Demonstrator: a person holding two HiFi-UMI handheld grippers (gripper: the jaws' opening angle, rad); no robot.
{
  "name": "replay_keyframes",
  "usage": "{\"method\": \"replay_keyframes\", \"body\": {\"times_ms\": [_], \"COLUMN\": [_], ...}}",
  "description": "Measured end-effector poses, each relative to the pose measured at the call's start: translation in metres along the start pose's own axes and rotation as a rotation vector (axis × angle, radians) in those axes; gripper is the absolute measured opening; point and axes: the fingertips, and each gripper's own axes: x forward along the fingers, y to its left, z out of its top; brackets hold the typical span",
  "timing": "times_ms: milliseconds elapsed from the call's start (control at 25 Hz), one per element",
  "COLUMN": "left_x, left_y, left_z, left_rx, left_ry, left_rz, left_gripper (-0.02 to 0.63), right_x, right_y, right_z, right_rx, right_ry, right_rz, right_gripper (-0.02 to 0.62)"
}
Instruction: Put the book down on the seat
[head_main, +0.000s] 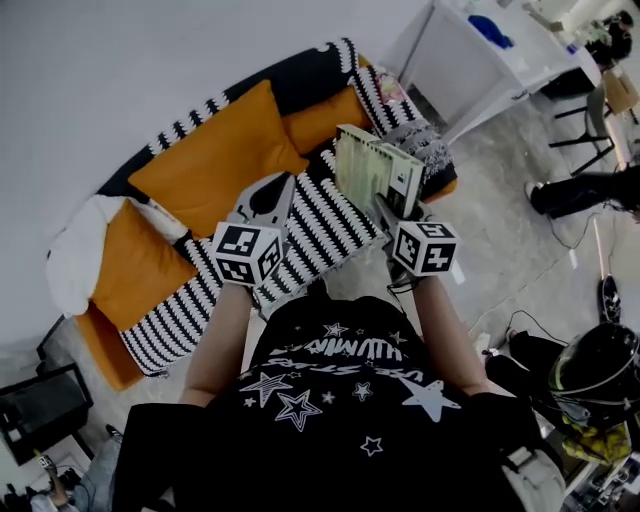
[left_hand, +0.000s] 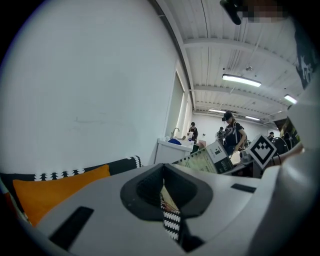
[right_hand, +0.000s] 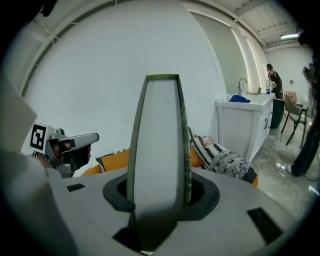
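Note:
A green-covered book (head_main: 372, 170) stands upright over the sofa's striped seat (head_main: 330, 228), with my right gripper (head_main: 386, 212) shut on its lower edge. In the right gripper view the book's (right_hand: 157, 145) white page edge fills the space between the jaws of the right gripper (right_hand: 159, 202). My left gripper (head_main: 268, 197) hovers beside it to the left over the same seat, with nothing in it. In the left gripper view its jaws (left_hand: 168, 200) leave only a thin slit, and the book (left_hand: 202, 161) shows to the right.
Orange cushions (head_main: 215, 155) line the sofa's back, with a white pillow (head_main: 75, 250) at its left end and a patterned cushion (head_main: 420, 140) at its right end. A white cabinet (head_main: 470, 50) stands beyond. A person's legs (head_main: 580, 190) and a black helmet (head_main: 595, 370) are to the right.

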Motion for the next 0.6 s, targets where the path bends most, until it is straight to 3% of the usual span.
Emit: {"method": "replay_keyframes", "body": {"times_ms": [600], "left_x": [0.044], "left_y": [0.003], "left_z": [-0.010], "left_rx": [-0.015], "left_ry": [0.059], "left_rz": [-0.063], "left_gripper": [0.008], "right_x": [0.018], "right_y": [-0.043], "right_z": [-0.002], "right_rx": [0.024], "right_ry": [0.062], "right_rz": [-0.083], "right_gripper": [0.173]}}
